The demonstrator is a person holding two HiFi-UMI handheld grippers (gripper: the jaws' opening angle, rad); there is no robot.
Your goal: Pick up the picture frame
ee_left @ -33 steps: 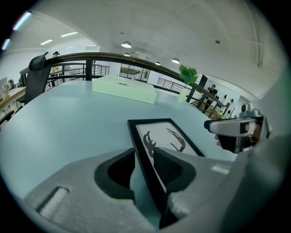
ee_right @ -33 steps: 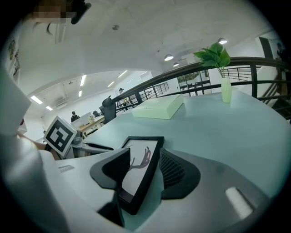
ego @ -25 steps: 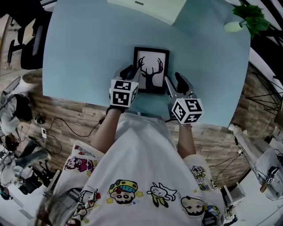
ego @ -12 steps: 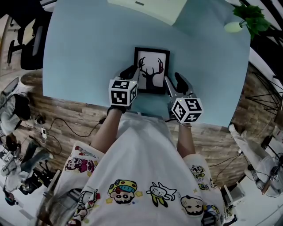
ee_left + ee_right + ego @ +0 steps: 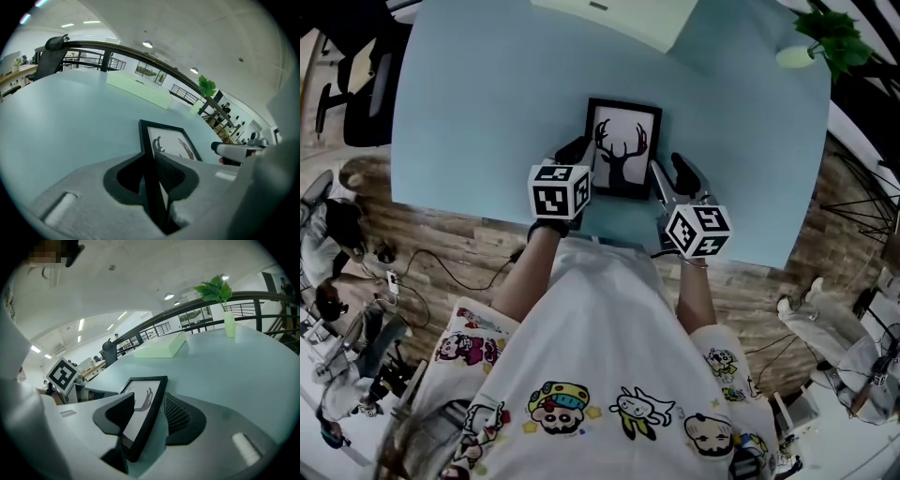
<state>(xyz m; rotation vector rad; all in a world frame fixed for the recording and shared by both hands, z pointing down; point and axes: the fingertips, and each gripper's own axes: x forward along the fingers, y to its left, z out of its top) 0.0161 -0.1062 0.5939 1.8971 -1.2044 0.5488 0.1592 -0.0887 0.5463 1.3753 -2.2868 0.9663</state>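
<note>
Jaws first: the left gripper (image 5: 152, 157) is closing on the left-hand edge of the picture frame (image 5: 623, 150). In the left gripper view that black edge stands right between the two pads, and both look like they're already against it. The right gripper (image 5: 147, 401) has the opposite edge of the frame between its jaws. One jaw sits over the glass side and the ribbed pad sits at the outer side, so it looks clamped too, though a sliver of gap shows lower down by the ribbed pad

From the head view, the frame sits about dead centre of the picture on a light blue table (image 5: 487, 112), close to the table's lower edge. It's a black frame with a white print of a deer head with antlers. The grippers come in from below, one on each side of it, and their marker cubes sit just under the frame's bottom corners. Can't really tell if the frame is off the table or just lying on it

Other stuff: a pale green box (image 5: 609, 19) at the top edge of the picture, well apart from the frame. There's also a green plant (image 5: 830, 33) in a pale vase at the upper right, and a dark chair (image 5: 366, 94) off the table at the upper left
</note>
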